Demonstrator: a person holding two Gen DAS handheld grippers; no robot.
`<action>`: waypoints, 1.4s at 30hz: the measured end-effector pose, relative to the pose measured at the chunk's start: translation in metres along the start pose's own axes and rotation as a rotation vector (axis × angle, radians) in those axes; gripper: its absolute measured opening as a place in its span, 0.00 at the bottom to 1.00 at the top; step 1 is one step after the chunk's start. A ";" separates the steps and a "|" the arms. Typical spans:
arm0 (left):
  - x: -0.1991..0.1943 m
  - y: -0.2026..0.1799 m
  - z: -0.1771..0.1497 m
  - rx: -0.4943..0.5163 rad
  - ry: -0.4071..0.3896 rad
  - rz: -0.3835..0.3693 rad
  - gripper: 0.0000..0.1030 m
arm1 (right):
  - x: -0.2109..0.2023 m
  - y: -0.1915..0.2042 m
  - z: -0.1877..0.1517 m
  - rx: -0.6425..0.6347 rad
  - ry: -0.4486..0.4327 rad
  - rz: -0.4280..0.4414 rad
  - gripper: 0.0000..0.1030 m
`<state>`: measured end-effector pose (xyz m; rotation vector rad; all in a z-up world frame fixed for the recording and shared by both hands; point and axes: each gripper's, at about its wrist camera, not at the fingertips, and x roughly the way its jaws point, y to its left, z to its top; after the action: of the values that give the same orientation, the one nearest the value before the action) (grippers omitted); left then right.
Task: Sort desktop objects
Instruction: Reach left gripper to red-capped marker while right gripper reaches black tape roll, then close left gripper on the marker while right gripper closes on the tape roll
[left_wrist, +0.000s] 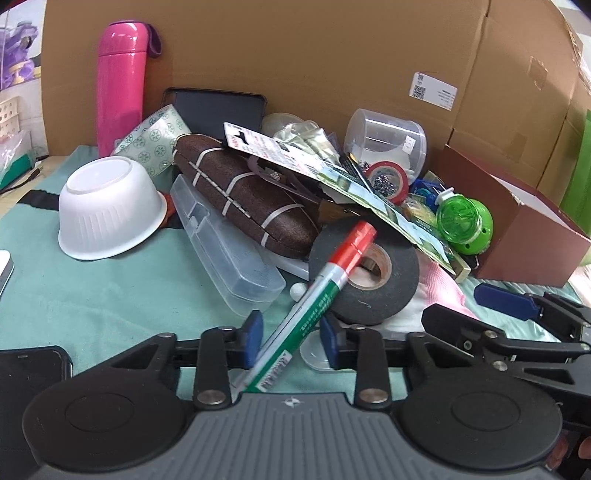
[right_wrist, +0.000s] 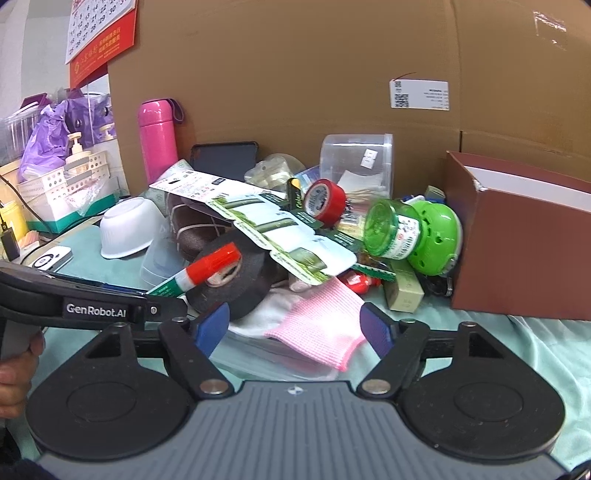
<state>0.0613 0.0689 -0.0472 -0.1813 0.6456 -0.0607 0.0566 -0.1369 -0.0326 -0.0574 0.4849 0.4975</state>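
Note:
A marker with a red cap and a green and white barrel leans on a black tape roll. Its lower end runs between the blue pads of my left gripper. The barrel lies close to the left pad and a gap shows at the right pad, so that gripper is open. In the right wrist view my right gripper stands open around a pink knitted cloth without pressing it. The marker and tape roll lie just beyond its left pad.
The pile holds a brown glasses case, a clear plastic case, an upturned white bowl, red tape and a green container. A brown box stands at the right, a pink bottle at the back left and a cardboard wall behind.

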 end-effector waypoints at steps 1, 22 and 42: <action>0.001 0.002 0.001 -0.014 -0.001 0.001 0.28 | 0.001 0.001 0.001 0.004 0.003 0.012 0.67; 0.006 0.010 -0.003 -0.041 -0.013 -0.053 0.22 | 0.048 0.023 0.023 -0.036 0.021 0.013 0.49; -0.026 -0.029 -0.016 0.034 -0.025 -0.132 0.15 | -0.010 -0.008 0.002 0.058 0.027 0.063 0.28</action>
<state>0.0308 0.0414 -0.0385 -0.1919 0.6071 -0.1964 0.0536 -0.1481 -0.0270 0.0066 0.5282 0.5450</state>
